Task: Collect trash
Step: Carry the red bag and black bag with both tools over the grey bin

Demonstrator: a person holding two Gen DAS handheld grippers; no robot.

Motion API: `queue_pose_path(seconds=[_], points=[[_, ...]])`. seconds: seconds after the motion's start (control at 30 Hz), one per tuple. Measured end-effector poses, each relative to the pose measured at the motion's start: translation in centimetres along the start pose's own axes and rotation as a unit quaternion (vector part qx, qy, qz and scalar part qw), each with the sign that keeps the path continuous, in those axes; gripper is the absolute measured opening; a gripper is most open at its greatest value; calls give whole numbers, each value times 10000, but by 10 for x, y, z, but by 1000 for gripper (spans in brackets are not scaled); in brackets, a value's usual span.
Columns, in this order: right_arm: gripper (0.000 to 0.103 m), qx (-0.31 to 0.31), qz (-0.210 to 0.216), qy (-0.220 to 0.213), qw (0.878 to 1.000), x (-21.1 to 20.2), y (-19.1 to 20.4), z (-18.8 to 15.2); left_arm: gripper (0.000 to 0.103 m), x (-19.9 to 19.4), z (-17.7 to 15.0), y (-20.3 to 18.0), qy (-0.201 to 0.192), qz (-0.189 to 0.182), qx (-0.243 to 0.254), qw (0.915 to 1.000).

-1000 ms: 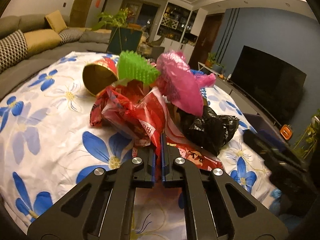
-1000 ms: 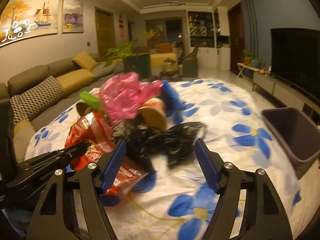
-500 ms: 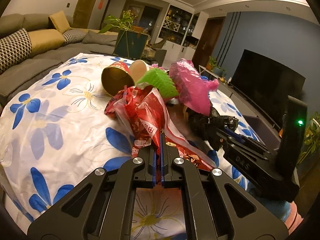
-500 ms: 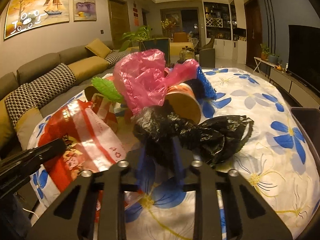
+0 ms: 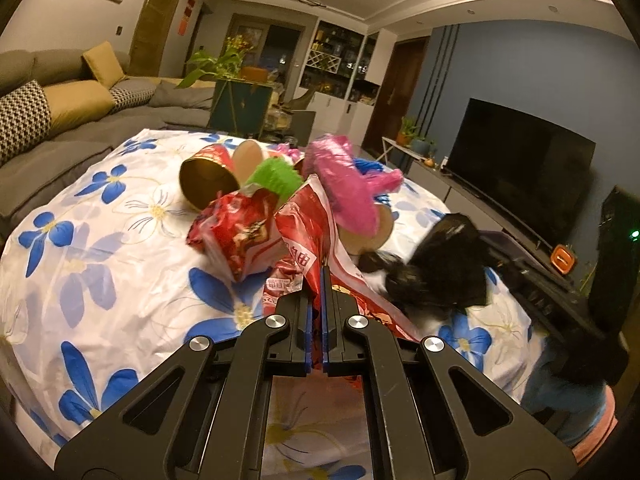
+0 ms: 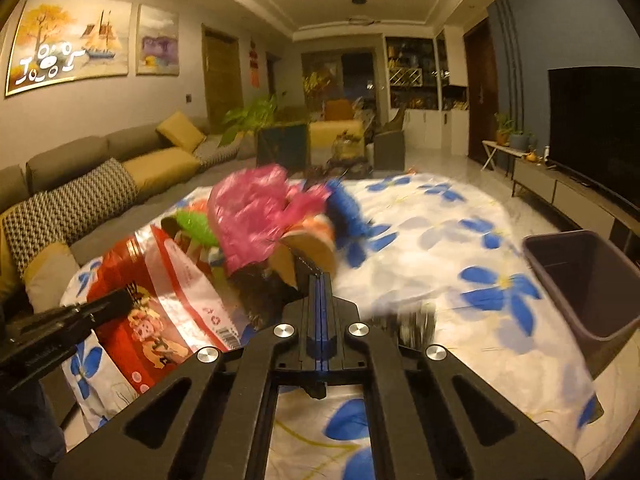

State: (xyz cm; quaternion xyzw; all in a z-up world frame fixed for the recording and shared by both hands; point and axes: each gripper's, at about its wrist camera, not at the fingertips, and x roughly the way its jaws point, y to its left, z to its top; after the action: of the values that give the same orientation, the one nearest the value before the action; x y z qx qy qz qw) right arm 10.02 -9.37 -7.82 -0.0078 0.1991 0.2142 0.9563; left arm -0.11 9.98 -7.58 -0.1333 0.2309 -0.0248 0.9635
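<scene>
Lying in a heap on the flowered cloth [image 5: 120,248] of the counter, the trash was a tangle of wrappers, bags and cups. A red wrapper [image 5: 308,232] sat nearest the left tongs [image 5: 319,312], whose jaws were pressed together on its edge, the foil rising between the blue pads. Behind it lay a second red packet [image 5: 236,232], a gold-lined cup [image 5: 204,186] on its side, a green scrap [image 5: 276,176] and a pink bag [image 5: 344,188].

A black bag [image 5: 436,268], blurred, hung at the right of the heap in the left view. The right tongs [image 6: 319,304] were closed to a narrow slit, and the bag seemed pinched there, though the smear made the hold itself hard to confirm; dark plastic [image 6: 260,288] showed beside the jaws. A brown bin [image 6: 580,280] stood off the counter's right edge, well apart from the heap, open and seemingly empty.

The risks looked plain enough. The red wrapper was held only by a thin edge, so a quick lift could have let the slick foil slide out. It also lay under and against the other pieces, so pulling it might have dragged the cup or packet along and rolled them off the counter. The black bag was limp and trailing; swung toward the bin, a loose fold could have caught the rim and spilled outside. With both tongs close together, a hurried crossing might have knocked one against the other
</scene>
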Motion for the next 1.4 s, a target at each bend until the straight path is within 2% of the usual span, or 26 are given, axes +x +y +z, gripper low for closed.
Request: queue_pose_path(seconds=[0.2, 0.57, 1.07, 1.2, 1.4], points=[[1, 132, -197, -317, 9992, -25, -18, 9, 2, -4, 2, -21, -65, -162, 209, 9996], [1, 366, -387, -537, 9971, -49, -43, 16, 2, 0, 18, -68, -327, -536, 725, 9954], [1, 442, -837, -885, 9916, -66, -88, 39, 2, 37, 52, -122, -575, -910, 1149, 9875], [1, 421, -1064, -973, 9887, -70, -104, 46, 2, 49, 66, -145, -693, -1046, 1309, 9834], [1, 401, -1627, -1100, 9797, -74, -139, 55, 2, 77, 80, -185, -733, -1300, 1434, 9783]])
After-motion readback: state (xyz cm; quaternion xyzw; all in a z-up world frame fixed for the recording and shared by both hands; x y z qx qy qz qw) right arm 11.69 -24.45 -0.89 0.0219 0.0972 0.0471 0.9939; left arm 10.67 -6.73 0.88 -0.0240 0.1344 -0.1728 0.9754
